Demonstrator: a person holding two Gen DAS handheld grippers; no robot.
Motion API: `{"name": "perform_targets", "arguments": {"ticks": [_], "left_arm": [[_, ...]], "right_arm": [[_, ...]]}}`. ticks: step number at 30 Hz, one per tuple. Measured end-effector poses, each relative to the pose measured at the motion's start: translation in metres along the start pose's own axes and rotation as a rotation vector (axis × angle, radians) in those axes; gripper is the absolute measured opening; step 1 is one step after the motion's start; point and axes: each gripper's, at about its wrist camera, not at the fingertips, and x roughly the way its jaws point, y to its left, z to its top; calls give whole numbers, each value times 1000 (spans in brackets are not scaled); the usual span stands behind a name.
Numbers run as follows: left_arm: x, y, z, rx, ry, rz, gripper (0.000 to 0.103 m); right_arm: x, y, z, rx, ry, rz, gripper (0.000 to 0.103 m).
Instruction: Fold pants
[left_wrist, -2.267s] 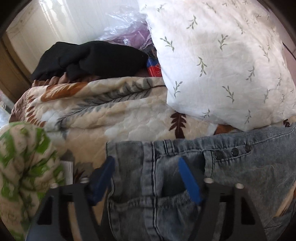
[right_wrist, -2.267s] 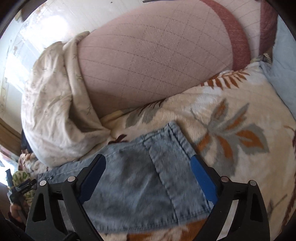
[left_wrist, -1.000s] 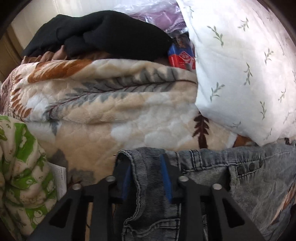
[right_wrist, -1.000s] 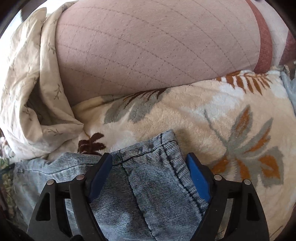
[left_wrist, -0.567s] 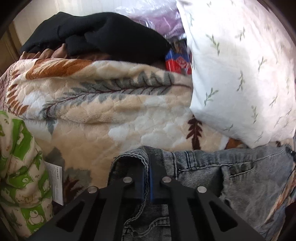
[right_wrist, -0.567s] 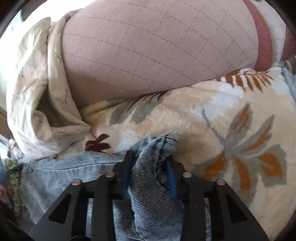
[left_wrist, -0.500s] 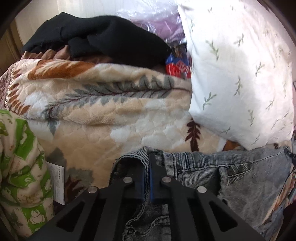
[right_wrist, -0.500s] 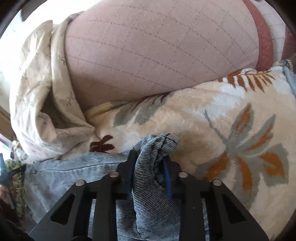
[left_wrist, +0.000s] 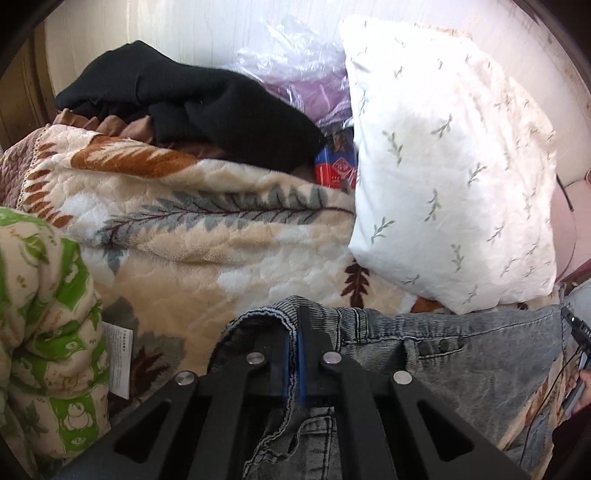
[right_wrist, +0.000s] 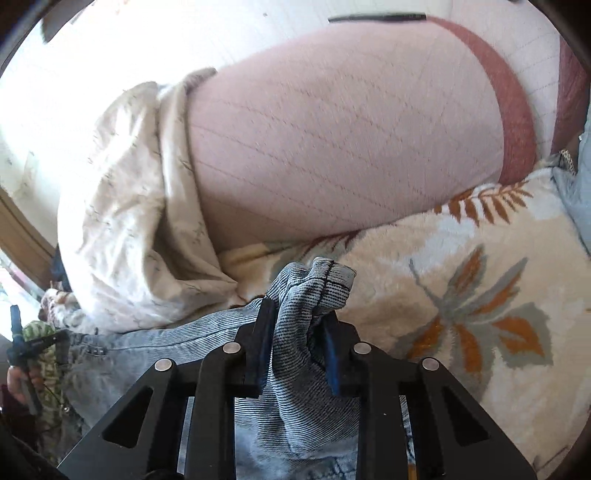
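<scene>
The left gripper (left_wrist: 294, 325) is pressed together on the waistband of the jeans (left_wrist: 480, 365), with a thin fold of denim pinched between its blue pads (left_wrist: 301, 363). The waistband is bunched into a small loop just left of the fingers, and a row of dark rivets (left_wrist: 439, 346) is seen to the right along the band. The rest of the jeans is spread out to the right and toward the camera, lying on a cream blanket (left_wrist: 221, 236) printed with brown and grey leaves. A white pillow (left_wrist: 450, 177) with small green sprigs rests on the blanket just beyond the waistband. A black garment (left_wrist: 192, 99) is piled on the far edge of the blanket, with a clear plastic bag (left_wrist: 295, 55) and a red and blue packet (left_wrist: 334, 166) beside it. A green and cream patterned cloth (left_wrist: 48, 325) is heaped at the left.

The right gripper (right_wrist: 297, 321) is closed on a thick bunched corner of the jeans (right_wrist: 310, 295), which is held up between the fingers and stands above them. The denim trails from there to the left and downward over the same leaf blanket (right_wrist: 461, 295). A large pink quilted cushion (right_wrist: 332, 147) is seen behind, with a cream sheet (right_wrist: 136, 221) crumpled against its left side.
</scene>
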Motion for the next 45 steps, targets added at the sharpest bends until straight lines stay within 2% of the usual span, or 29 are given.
{"name": "perform_targets", "arguments": {"ticks": [6, 12, 18, 26, 34, 41, 45], "left_arm": [[-36, 1, -5, -35, -59, -71, 4], [-73, -6, -22, -28, -98, -123, 4], [-108, 0, -43, -60, -131, -174, 4], [-153, 20, -82, -89, -157, -198, 4], [-165, 39, -144, -101, -114, -217, 5], [-152, 49, -204, -101, -41, -201, 5], [-146, 58, -230, -117, -14, -196, 5]], "right_arm": [[-21, 8, -13, 14, -44, 29, 23], [-56, 13, -35, 33, -80, 65, 23], [-105, 19, -56, 37, -122, 85, 23], [-172, 10, -92, 70, -169, 98, 23], [-210, -11, -150, 91, -158, 67, 23], [-207, -23, -196, 84, -71, 46, 23], [-210, -31, -223, 108, -54, 45, 23]]}}
